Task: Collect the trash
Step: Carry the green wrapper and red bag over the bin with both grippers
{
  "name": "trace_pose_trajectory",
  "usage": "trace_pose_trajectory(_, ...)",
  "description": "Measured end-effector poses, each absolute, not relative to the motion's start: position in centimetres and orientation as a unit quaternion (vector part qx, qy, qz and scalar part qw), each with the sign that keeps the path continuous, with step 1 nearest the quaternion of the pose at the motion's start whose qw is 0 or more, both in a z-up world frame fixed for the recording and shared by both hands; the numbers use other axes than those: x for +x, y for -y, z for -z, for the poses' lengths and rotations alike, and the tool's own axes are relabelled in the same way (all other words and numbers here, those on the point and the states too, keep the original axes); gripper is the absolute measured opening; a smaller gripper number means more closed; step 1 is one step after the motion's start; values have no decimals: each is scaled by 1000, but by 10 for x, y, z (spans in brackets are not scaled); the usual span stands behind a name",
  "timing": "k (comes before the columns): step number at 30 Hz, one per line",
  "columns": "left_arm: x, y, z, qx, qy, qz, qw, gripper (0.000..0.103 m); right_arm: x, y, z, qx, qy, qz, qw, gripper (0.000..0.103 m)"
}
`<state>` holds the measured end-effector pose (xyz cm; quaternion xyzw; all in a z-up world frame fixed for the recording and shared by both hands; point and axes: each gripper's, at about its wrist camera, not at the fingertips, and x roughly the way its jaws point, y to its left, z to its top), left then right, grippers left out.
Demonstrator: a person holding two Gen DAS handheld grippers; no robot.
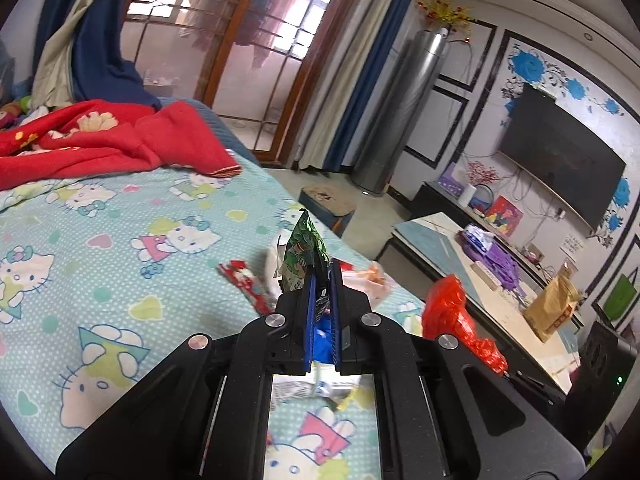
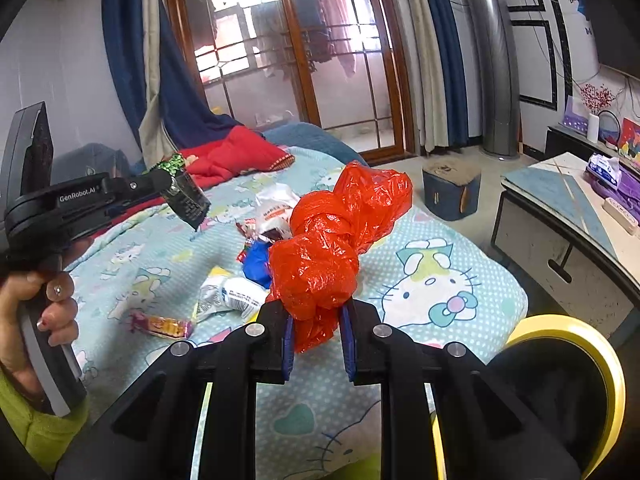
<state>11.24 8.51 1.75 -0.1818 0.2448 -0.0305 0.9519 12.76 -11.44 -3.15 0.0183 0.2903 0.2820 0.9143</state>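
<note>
Above the Hello Kitty bedsheet [image 2: 420,276], the left gripper [image 1: 323,280] pinches a green snack wrapper [image 1: 305,252] by one edge and the right gripper [image 2: 316,320] clamps a bunched red plastic bag [image 2: 332,240], so either thin film could slip free and drop back among the loose wrappers [image 2: 228,296] on the sheet.

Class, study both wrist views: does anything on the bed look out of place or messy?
Yes. Snack wrappers lie strewn on the cartoon-cat bedsheet: a white crumpled packet, a pink-yellow wrapper and a blue scrap. Litter does not belong on bedding.
</note>
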Motion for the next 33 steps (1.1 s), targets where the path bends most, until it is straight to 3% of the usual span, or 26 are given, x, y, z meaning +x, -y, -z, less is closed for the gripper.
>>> trace_pose_trajectory(33,95,0,-27,-126,-250,132,951,3,89,180,14,20,-282,-235,930,18)
